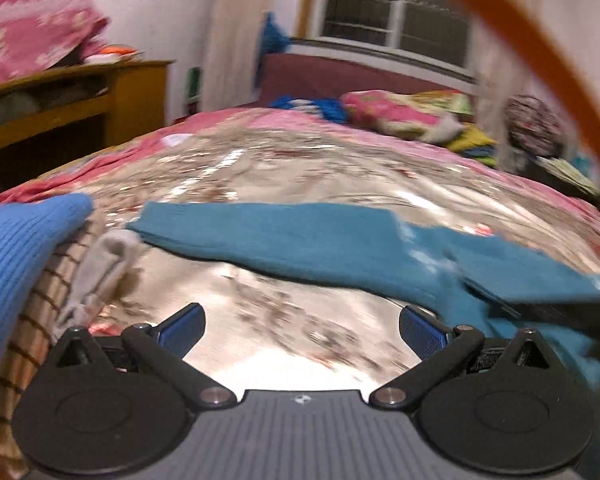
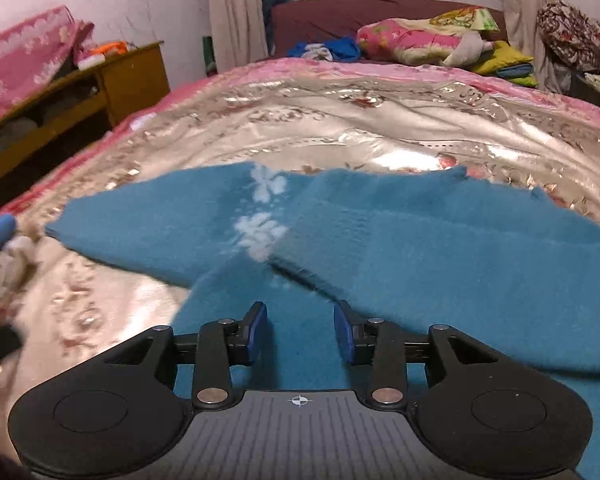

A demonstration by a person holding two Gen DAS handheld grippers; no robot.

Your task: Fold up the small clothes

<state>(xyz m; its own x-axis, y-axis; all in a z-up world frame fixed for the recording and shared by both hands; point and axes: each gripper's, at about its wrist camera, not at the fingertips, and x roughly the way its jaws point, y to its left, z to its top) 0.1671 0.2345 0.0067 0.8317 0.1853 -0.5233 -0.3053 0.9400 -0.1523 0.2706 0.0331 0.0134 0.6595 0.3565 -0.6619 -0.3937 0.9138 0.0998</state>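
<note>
Teal knit garment with white snowflake marks is spread flat on the shiny floral bedspread. From the left wrist view, it runs as a wide band across the bed ahead of the left gripper and drops down past that gripper's right finger. The jaws there are spread wide with nothing between them, only bare bedspread showing in the gap, and the blue pads aren't touching any cloth. Off to the left of that gripper there's a pile: a bright blue ribbed knit, a brown checked cloth under it and a grey sock-like piece. An orange strap cuts across the upper right corner. This view is pretty smeared.

Right wrist view is sharper. The teal garment fills the area right in front of and under the right gripper, with one layer folded over on the right side so its edge runs diagonally just ahead of the fingertips. The snowflakes sit straight ahead of the gripper. Its jaws are partly apart and released, the cloth lying below the gap rather than pinched; the pads aren't pressing on anything. Far ahead, past the bedspread, is a heap of bedding against a dark red headboard, and a wooden cabinet stands to the far left.
</note>
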